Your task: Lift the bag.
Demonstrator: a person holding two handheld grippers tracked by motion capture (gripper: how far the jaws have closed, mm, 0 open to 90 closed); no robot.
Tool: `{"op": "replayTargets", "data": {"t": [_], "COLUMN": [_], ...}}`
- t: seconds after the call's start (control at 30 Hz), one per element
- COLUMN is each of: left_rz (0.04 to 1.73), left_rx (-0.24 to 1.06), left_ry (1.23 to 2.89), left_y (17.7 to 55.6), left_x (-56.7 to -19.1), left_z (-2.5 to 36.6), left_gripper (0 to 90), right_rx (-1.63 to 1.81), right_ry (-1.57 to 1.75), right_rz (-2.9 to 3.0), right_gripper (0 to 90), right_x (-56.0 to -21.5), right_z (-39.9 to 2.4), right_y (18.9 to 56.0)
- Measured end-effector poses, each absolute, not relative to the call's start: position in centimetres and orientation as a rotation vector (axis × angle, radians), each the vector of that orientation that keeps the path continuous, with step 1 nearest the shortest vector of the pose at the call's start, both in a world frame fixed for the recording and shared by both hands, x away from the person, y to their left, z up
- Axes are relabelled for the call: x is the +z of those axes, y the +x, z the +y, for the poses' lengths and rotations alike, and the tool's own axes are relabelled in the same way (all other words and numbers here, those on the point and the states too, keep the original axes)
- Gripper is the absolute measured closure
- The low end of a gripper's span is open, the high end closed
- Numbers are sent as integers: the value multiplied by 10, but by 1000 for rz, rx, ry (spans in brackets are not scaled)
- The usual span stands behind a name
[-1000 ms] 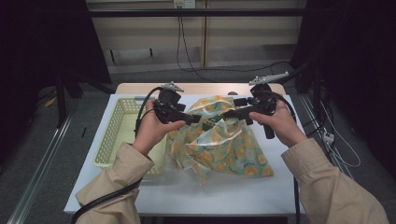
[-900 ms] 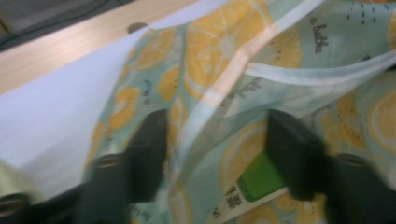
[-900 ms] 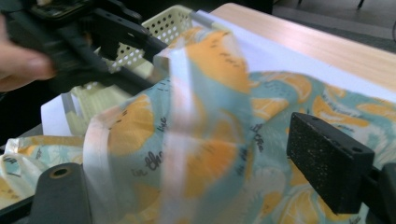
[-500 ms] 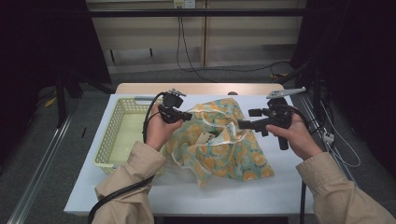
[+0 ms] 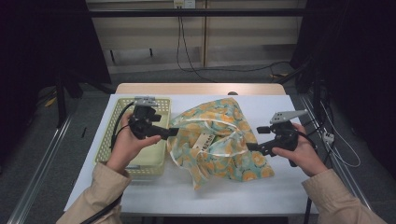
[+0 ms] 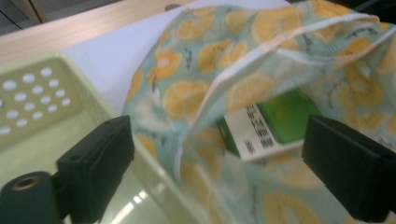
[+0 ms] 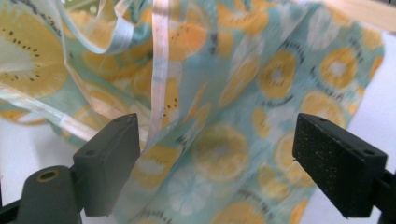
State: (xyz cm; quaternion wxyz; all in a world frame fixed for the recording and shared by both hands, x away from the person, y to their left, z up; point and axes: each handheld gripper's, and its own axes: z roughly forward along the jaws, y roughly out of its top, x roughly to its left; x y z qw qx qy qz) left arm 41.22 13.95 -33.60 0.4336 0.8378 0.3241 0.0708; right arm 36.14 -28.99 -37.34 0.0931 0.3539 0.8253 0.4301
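Done: we have the fruit-print fabric bag (image 5: 219, 140) lying on the counter (image 5: 280, 105), green box (image 6: 280, 116) inside.
Jaws: our left gripper (image 5: 172, 133), having just opened, and right gripper (image 5: 250, 147) both released.
Left: emptying into pale green plastic basket (image 5: 161, 156) at 9 o'clock.

Both hands hold their tongs level, tips turned toward each other

In the high view the left tongs (image 5: 170, 134) sit left of centre, gripped by the left hand (image 5: 125, 142), whose beige sleeve rises from the lower left; their jaws stand wide apart and have just been opening, with nothing pressed between them. The right tongs (image 5: 250, 147) sit right of centre in the right hand (image 5: 299, 151), sleeve entering from the lower right, jaws likewise wide and just opening, clamping nothing.
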Motion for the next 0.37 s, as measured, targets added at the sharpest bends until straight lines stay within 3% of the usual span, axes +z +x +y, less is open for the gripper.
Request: {"op": "replayTargets", "data": {"t": [0.37], "left_rz": [770], "left_rx": [206], "left_ry": [2103], "left_y": [372], "left_x": [-364], "left_z": [165], "left_gripper": [65], "right_rx": [1238], "right_ry": [1084], "right_rz": [2443], "right_gripper": [152], "right_x": [-424], "right_z": [-303], "right_y": [321]}}
